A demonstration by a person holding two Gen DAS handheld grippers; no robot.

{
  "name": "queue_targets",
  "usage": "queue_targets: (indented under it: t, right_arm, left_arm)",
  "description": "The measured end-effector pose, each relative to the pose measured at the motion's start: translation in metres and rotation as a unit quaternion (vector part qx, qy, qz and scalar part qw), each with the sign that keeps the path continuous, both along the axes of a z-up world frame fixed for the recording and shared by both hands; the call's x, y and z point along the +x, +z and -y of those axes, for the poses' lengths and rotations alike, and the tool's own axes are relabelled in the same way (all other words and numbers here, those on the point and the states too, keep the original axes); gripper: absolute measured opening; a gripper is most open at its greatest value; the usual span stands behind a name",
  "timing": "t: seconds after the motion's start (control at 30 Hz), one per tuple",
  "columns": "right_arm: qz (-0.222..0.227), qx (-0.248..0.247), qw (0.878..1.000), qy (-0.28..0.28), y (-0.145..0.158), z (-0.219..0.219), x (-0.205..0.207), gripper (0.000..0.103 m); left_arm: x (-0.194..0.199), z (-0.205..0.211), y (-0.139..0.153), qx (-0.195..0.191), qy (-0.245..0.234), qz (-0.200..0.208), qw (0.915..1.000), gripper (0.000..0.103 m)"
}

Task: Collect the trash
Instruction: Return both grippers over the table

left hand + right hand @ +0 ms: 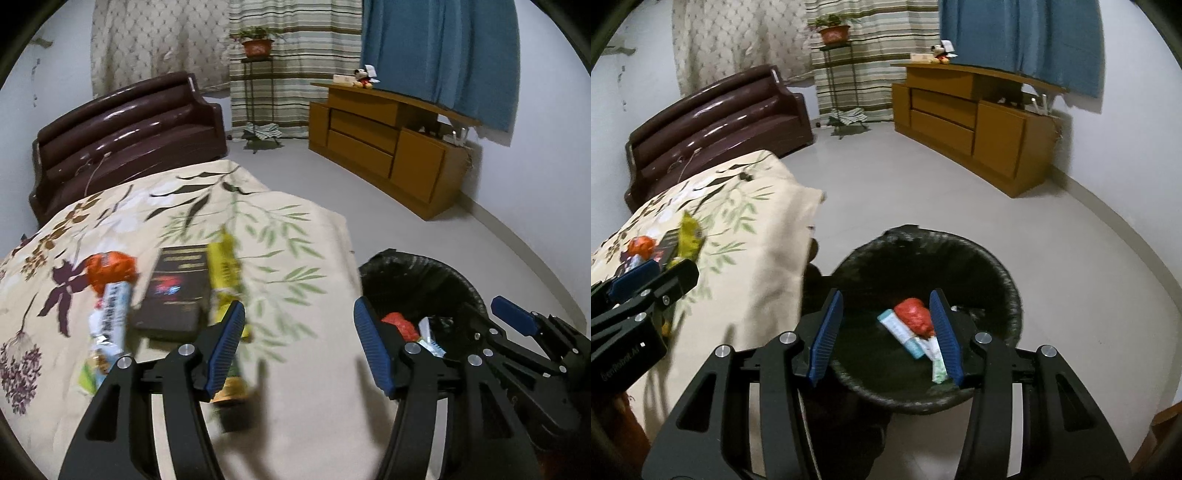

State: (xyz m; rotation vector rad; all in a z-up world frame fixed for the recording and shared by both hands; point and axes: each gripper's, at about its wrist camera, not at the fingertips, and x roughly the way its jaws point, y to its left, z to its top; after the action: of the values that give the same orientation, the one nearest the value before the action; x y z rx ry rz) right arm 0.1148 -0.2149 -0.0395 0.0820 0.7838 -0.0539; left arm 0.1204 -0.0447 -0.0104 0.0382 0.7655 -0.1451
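dark leather sofa (pixel 129 136), wooden cabinet (pixel 384 147), pale floor (pixel 424 236)

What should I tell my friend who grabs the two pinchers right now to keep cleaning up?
Left gripper: open, empty, over the floral cloth.
Right gripper: open, empty, above the black bin.
Done: a red wrapper and a white-and-teal packet lie in the bin.
Left: orange wrapper, white snack packet and yellow packet are on the cloth.
The dark book between them probably isn't trash.
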Motion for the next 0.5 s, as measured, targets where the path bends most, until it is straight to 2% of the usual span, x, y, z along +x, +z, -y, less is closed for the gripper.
queue_targets:
  t: [0.27,0.5]
  right_arm:
    - [0.003,0.002,0.999,0.032,0.007,-0.034,-0.006,0.048]
    - [0.003,0.000,0.998,0.063,0.011,-0.067,-0.010,0.048]
  left_arm:
    - [-0.020,-0.047,0.005,0.009,0.042,0.014,0.9990,0.064]
    - [-0.032,-0.092,0.002,0.008,0.084,0.008,0.9964,0.064]
